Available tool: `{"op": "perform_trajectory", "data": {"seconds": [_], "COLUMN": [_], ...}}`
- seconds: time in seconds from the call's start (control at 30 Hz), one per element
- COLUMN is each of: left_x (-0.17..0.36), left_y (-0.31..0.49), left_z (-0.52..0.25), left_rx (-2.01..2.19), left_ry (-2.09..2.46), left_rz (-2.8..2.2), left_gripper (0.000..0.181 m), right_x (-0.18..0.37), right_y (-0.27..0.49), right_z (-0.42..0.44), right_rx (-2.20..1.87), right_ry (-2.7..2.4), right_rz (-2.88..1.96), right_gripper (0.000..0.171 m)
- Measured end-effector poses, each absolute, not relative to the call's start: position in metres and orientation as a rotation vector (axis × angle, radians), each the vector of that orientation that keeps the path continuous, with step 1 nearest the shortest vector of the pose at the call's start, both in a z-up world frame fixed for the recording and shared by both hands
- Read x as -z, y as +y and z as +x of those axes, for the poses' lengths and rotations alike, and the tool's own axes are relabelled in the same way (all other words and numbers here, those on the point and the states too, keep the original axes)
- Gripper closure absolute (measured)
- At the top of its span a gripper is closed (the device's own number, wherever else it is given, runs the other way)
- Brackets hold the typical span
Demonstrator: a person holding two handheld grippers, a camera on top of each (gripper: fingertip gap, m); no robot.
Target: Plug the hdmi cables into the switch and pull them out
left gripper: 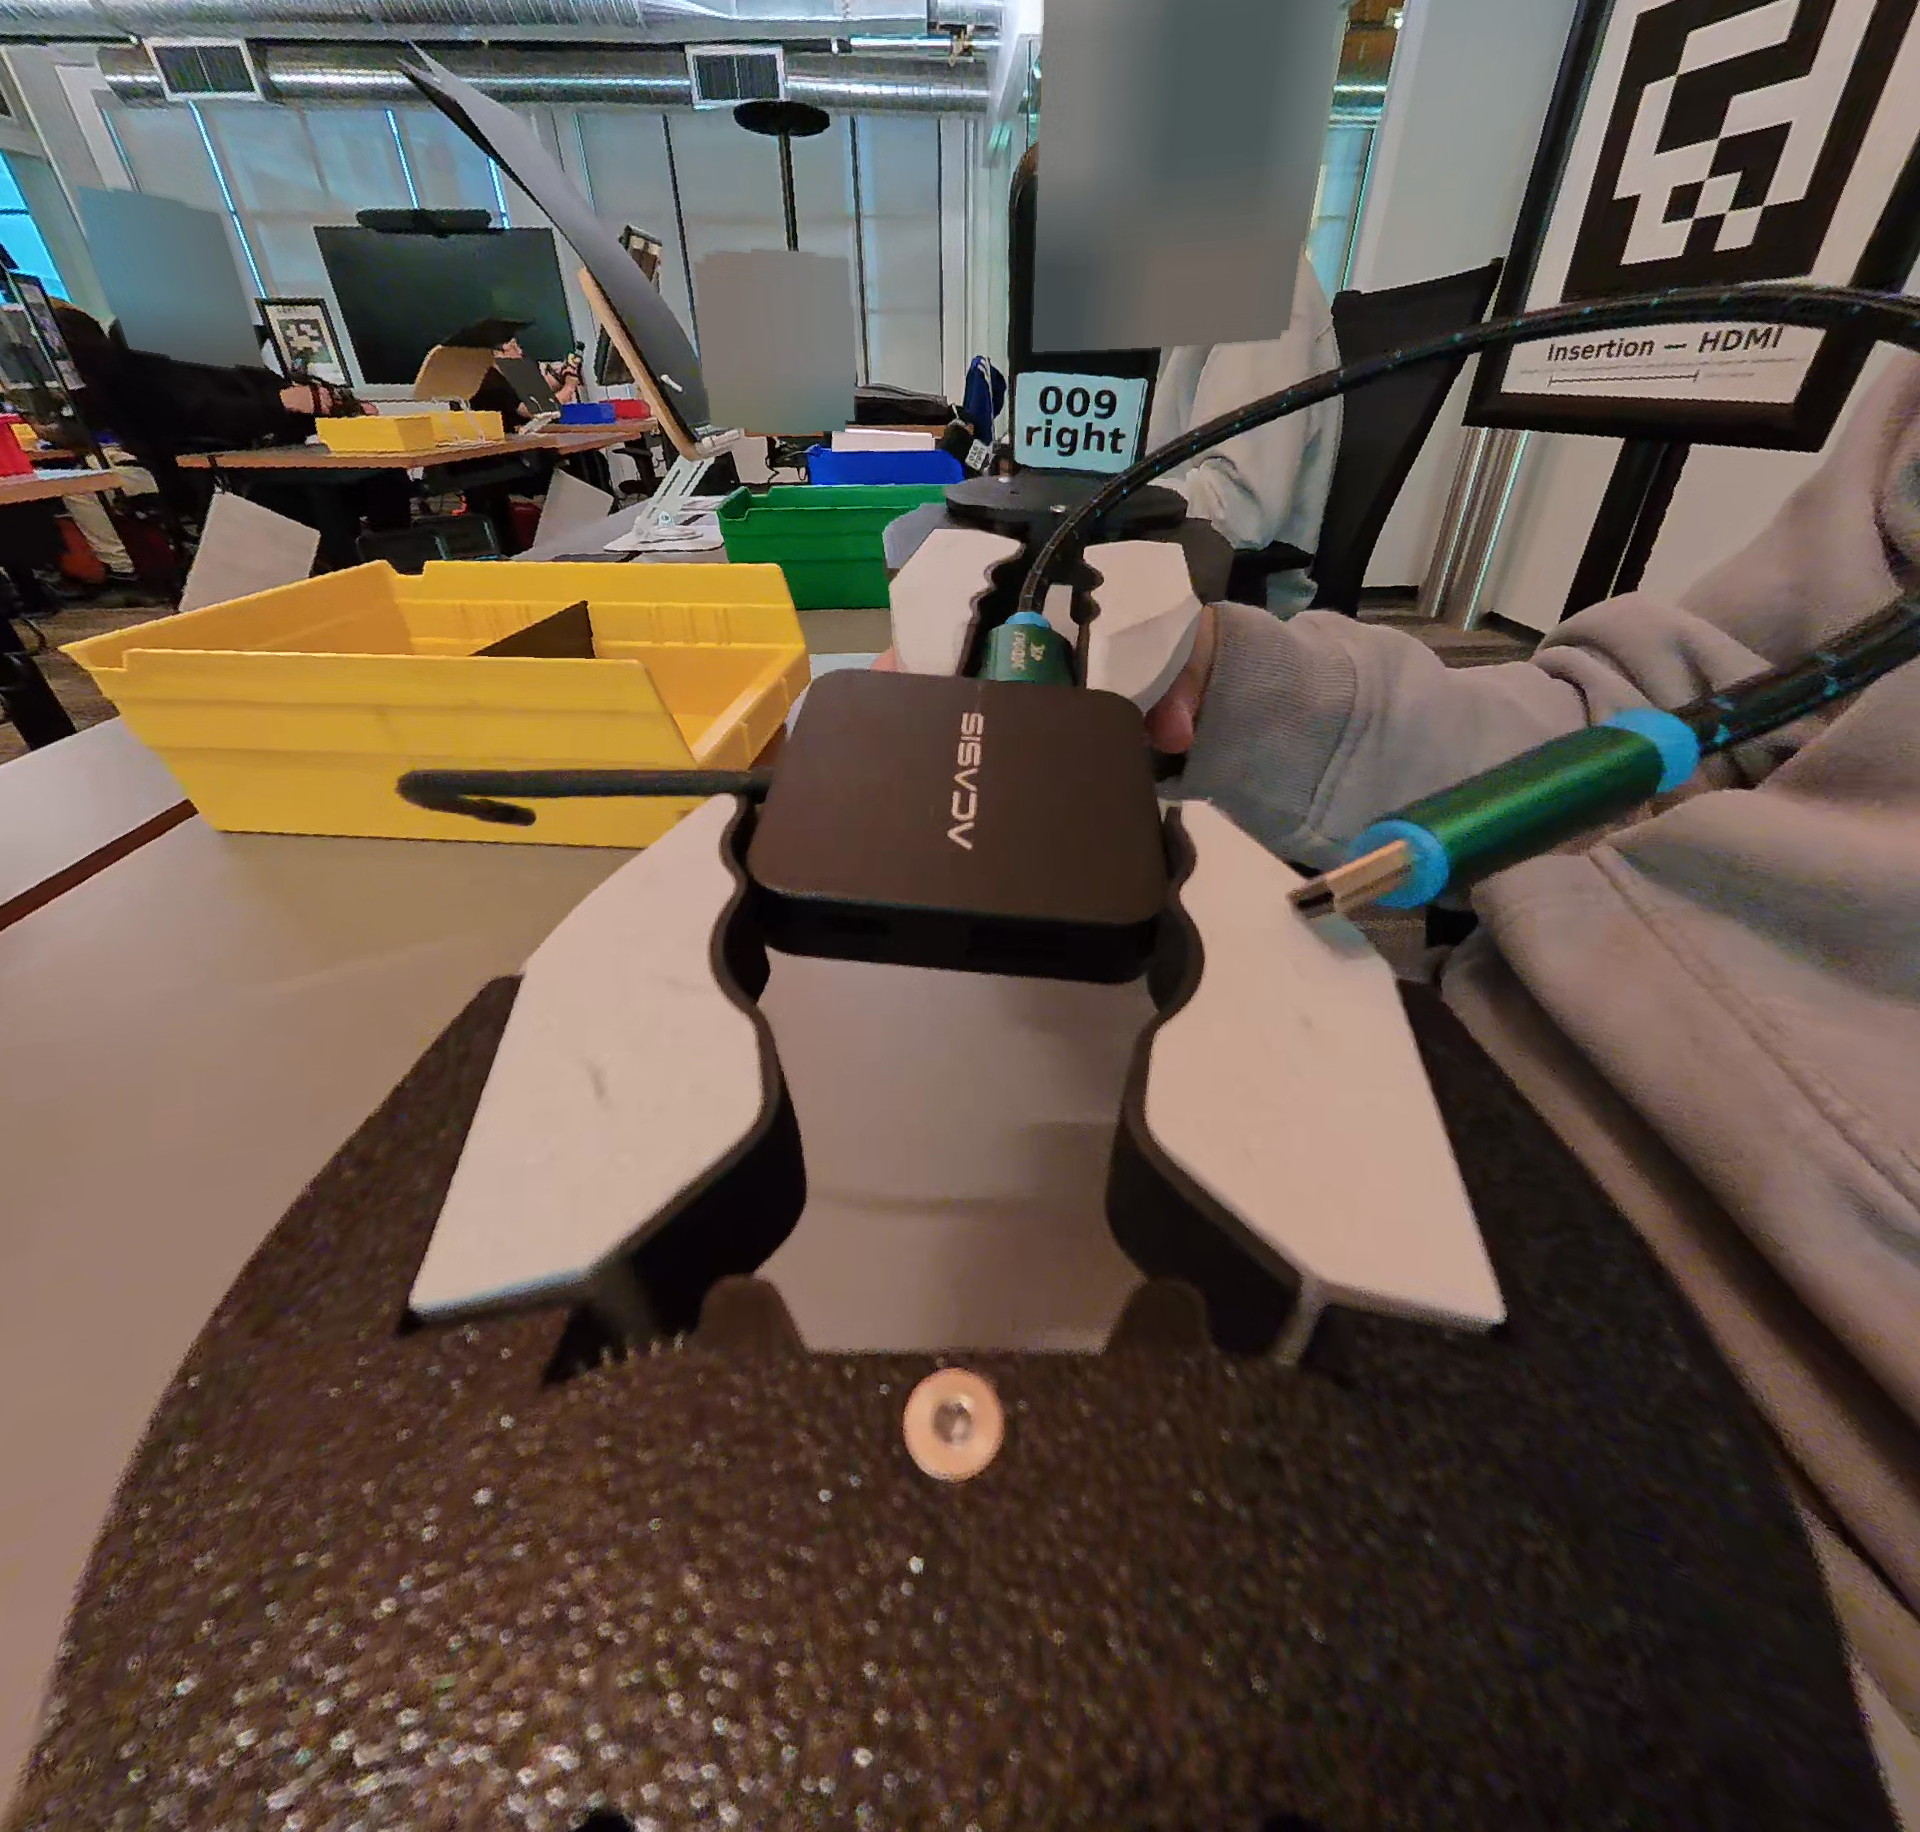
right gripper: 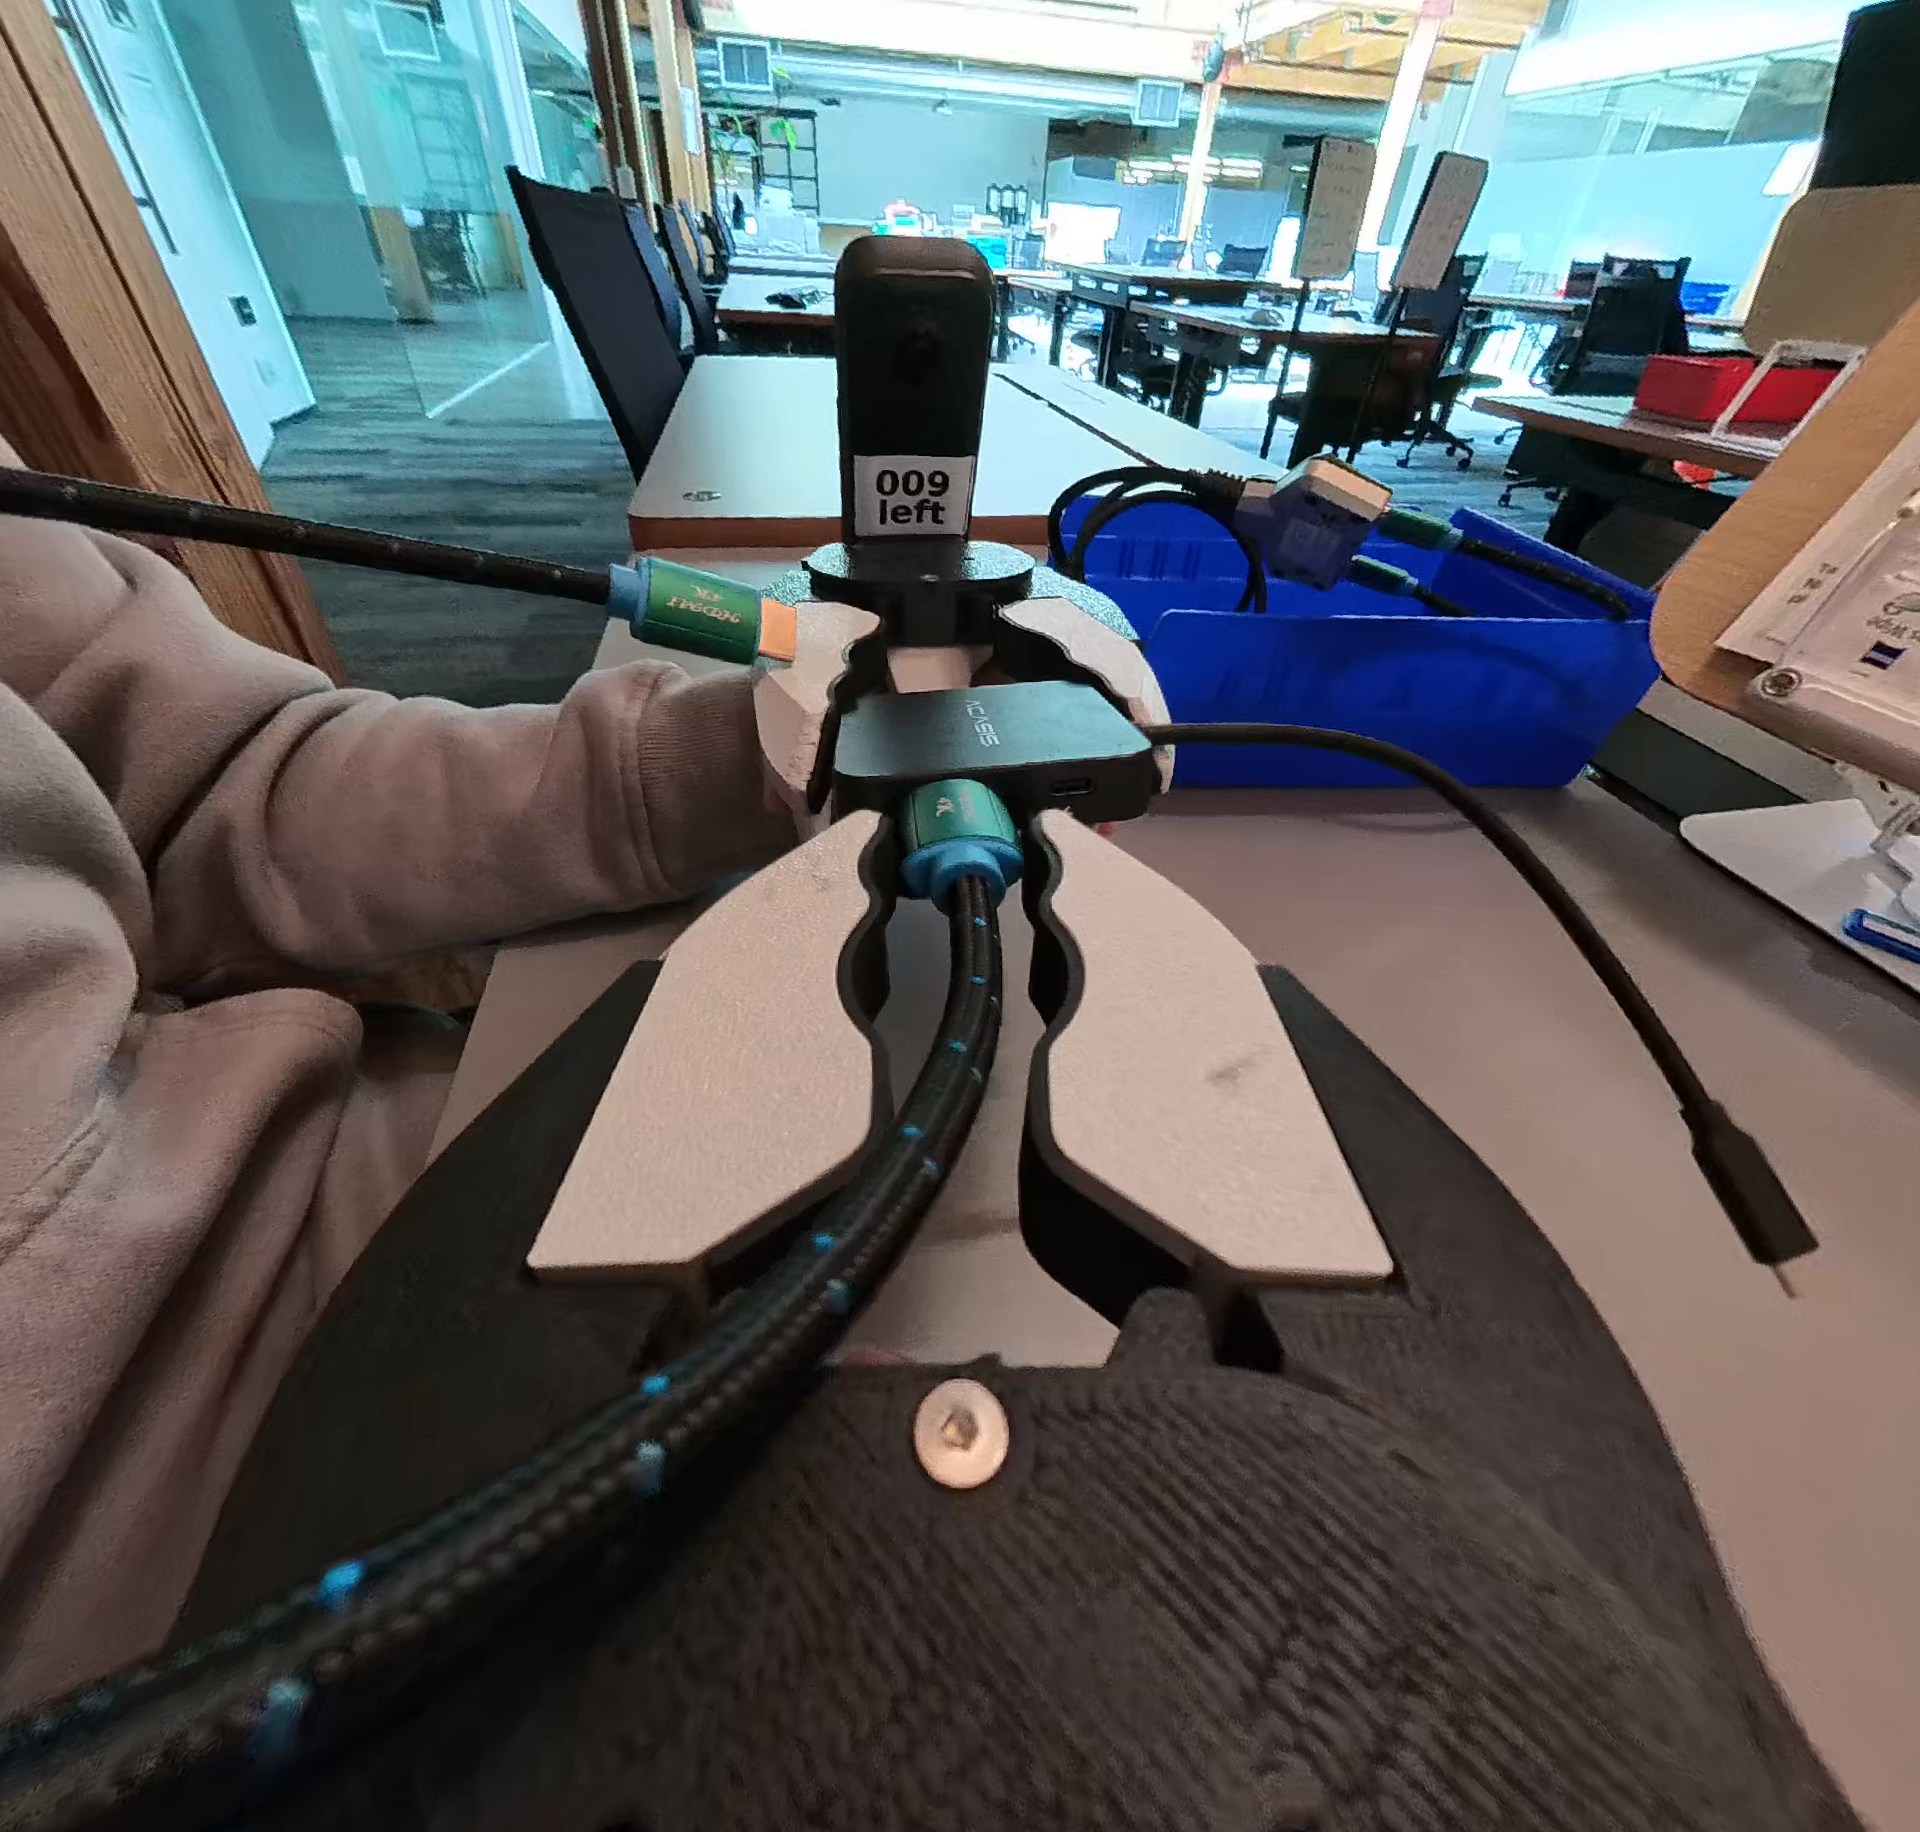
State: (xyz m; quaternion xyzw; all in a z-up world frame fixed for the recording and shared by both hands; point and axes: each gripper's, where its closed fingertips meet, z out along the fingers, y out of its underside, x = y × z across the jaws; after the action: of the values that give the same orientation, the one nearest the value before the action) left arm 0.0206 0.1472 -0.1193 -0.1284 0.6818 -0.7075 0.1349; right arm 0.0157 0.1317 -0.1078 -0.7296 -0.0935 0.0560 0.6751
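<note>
Grey table point(left gripper: 260, 951), switch point(left gripper: 956, 806) between left claw point(left gripper: 961, 889) fingertips

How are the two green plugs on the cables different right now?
The plugged-in plug sits pushed into the black switch, its metal tip hidden; the loose plug hangs free in the air, its gold tip showing. The right gripper has its jaws around the plugged-in plug; nothing grips the loose plug. Both are green with blue collars on braided black cable.
</note>
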Motion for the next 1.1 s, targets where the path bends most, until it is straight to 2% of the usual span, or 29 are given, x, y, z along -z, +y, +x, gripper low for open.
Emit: {"op": "perform_trajectory", "data": {"seconds": [1.1], "left_x": [0.109], "left_y": [0.146], "left_z": [0.018], "left_rx": [2.005], "left_ry": [1.954], "left_rz": [-0.343], "left_gripper": [0.109], "right_x": [0.100], "right_y": [0.127], "right_z": [0.014], "right_rx": [-0.160], "right_ry": [-0.183], "right_rz": [-1.677], "right_gripper": [0.150]}}
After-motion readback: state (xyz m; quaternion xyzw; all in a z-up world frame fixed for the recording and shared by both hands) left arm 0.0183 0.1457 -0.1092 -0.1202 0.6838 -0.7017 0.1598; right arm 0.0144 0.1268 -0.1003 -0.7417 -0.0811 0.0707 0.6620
